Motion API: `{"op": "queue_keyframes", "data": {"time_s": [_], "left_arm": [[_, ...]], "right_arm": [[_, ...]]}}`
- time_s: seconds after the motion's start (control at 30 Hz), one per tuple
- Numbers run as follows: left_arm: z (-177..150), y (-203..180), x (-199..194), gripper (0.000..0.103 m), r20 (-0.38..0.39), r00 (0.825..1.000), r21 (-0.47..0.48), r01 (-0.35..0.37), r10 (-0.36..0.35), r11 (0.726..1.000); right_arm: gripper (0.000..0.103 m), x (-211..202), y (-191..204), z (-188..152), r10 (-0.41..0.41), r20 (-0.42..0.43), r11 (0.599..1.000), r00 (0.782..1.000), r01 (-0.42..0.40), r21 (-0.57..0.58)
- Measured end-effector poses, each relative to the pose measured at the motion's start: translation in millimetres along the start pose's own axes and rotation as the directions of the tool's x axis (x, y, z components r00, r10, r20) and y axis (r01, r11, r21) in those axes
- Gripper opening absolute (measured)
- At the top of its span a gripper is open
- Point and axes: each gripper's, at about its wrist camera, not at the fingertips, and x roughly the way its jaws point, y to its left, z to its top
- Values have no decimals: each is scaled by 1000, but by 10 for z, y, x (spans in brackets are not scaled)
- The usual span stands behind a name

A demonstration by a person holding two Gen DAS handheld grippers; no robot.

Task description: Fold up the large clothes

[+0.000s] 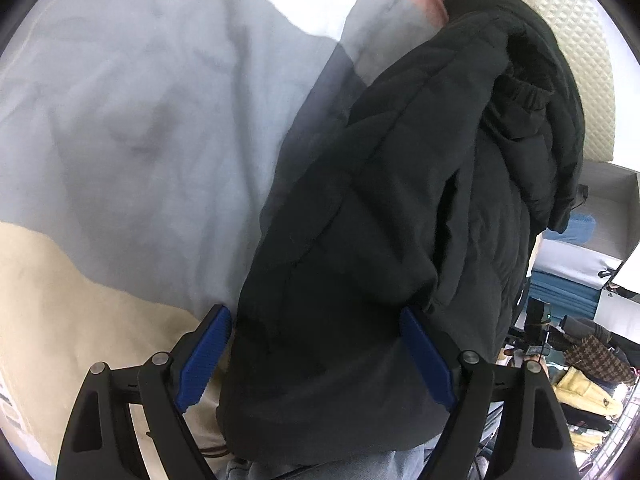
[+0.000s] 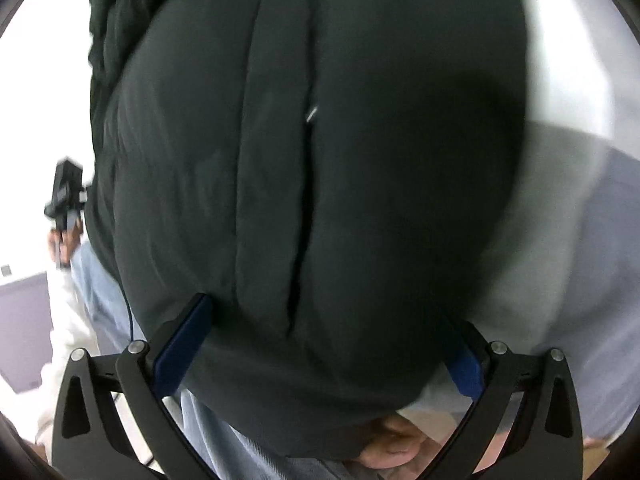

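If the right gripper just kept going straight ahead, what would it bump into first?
Most likely the black puffy jacket. It fills the view right ahead of the right gripper, bulging between its wide-open jaws. How close it is cannot be told exactly, but nothing else shows in front.

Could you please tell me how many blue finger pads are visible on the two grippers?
4. Left wrist view: one pad left of the black puffer jacket, one right of it. Right wrist view: one on the left, one partly hidden behind the jacket.
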Motion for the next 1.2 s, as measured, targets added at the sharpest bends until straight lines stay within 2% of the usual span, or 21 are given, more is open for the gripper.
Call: {"op": "queue_keyframes", "data": {"time_s": [0.1,0.27,0.47,0.6,0.67,0.73,0.77,0.8,0.83,0.87,0.9,1.03,1.17,1.2], "left_arm": [[57,-26,92,89,-37,998,7,-45,45,999],[116,-86,189,92,-67,996,23,-60,62,998],[169,-198,327,93,-79,991,78,-105,111,991],[141,-304,318,90,-65,992,95,-101,107,990],[65,-463,362,82,-54,994,113,-87,93,990],[26,-518,335,69,-48,996,136,-67,74,988],[6,-559,324,62,-43,997,146,-50,56,988],[-10,-603,300,43,-29,999,159,-40,45,987],[-40,-674,273,32,-13,999,183,-36,39,982],[-68,-733,253,27,-2,999,204,-34,35,978],[-85,-759,242,19,3,1000,209,-30,30,977],[-219,-912,163,11,58,998,230,-49,37,972],[-272,-1055,-4,8,125,992,251,-54,23,967],[-291,-1057,-56,7,140,990,255,-50,14,966]], "right_arm": [[103,52,81,27,-3,-26,999,1000,2,-36],[103,62,264,24,17,-28,993,999,-20,-114],[103,9,627,-83,99,-39,956,994,-106,-273],[103,216,653,-109,-14,-123,970,992,-16,-244],[103,309,681,-103,-65,-158,968,985,24,-250],[102,353,760,-112,-113,-165,959,980,64,-275],[99,366,784,-126,-130,-161,955,978,79,-287],[97,367,820,-135,-141,-157,951,978,90,-295],[88,365,871,-149,-153,-148,947,977,103,-304],[80,341,927,-174,-165,-132,942,977,116,-316],[77,317,984,-205,-163,-122,937,979,115,-330],[60,270,1226,-371,-193,-99,916,976,143,-374],[26,171,1359,-449,-237,-26,905,971,211,-370],[23,96,1386,-476,-239,2,903,971,223,-368]]}}
